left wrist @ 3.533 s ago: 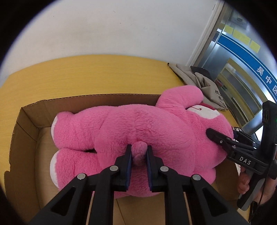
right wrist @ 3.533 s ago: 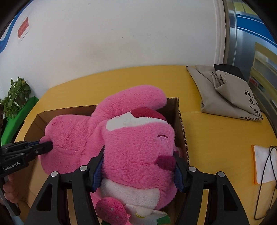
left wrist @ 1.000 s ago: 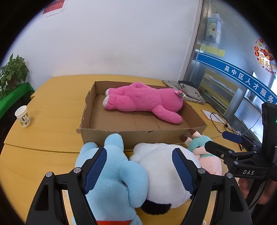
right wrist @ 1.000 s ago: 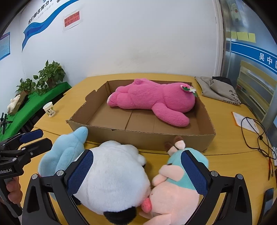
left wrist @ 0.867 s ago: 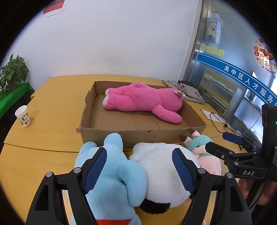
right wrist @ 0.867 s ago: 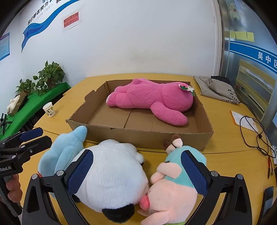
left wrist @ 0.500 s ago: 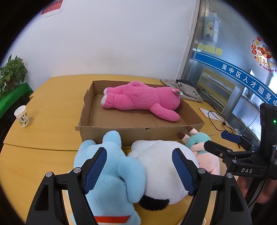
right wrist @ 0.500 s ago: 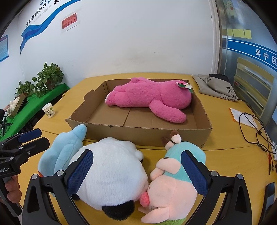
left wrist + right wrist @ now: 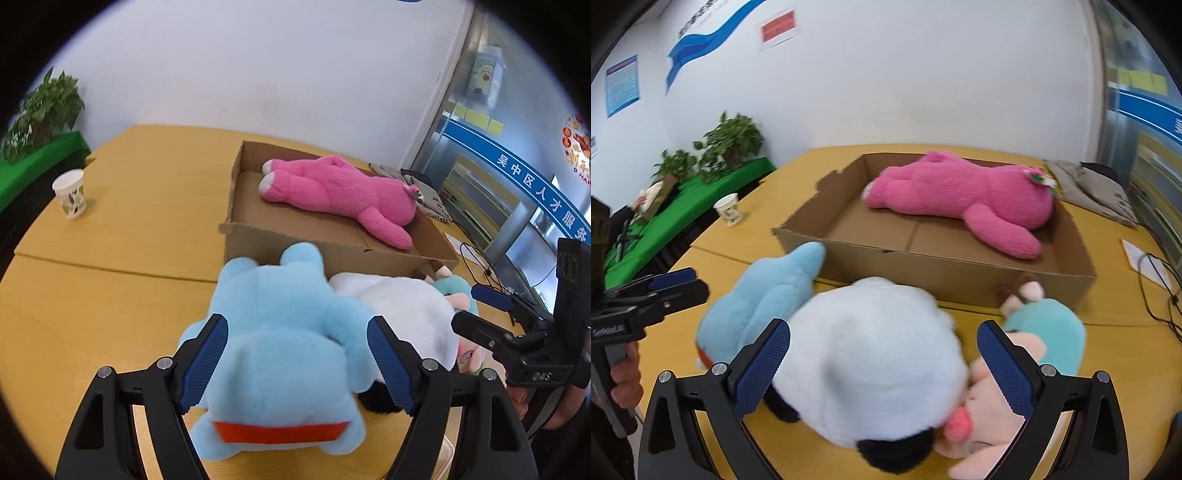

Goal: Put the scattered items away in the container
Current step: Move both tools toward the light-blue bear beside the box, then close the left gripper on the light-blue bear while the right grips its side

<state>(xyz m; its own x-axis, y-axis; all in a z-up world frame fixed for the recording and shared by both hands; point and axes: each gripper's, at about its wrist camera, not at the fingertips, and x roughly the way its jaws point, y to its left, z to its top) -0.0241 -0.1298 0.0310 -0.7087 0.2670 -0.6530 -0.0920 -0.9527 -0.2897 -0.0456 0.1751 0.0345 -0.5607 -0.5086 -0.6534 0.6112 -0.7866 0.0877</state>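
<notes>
A pink plush bear [image 9: 340, 195] lies in the open cardboard box [image 9: 295, 247], also in the right wrist view [image 9: 964, 199] inside the box [image 9: 945, 273]. In front of the box lie a light blue plush [image 9: 284, 332], a white plush [image 9: 871, 358] and a pink and teal plush [image 9: 1034, 350]. My left gripper [image 9: 297, 363] is open, its jaws straddling the blue plush. My right gripper [image 9: 882, 363] is open, its jaws on either side of the white plush.
A paper cup [image 9: 70, 199] stands on the yellow table [image 9: 129, 206] at left. A grey folded bag [image 9: 1089, 192] lies beyond the box at right. A black cable [image 9: 1156, 288] and a paper lie at right. Green plants [image 9: 727, 144] stand by the wall.
Both grippers have pulled back from the box after releasing the pink bear. In the last second both moved left: the left now frames the blue plush, the right the white plush.
</notes>
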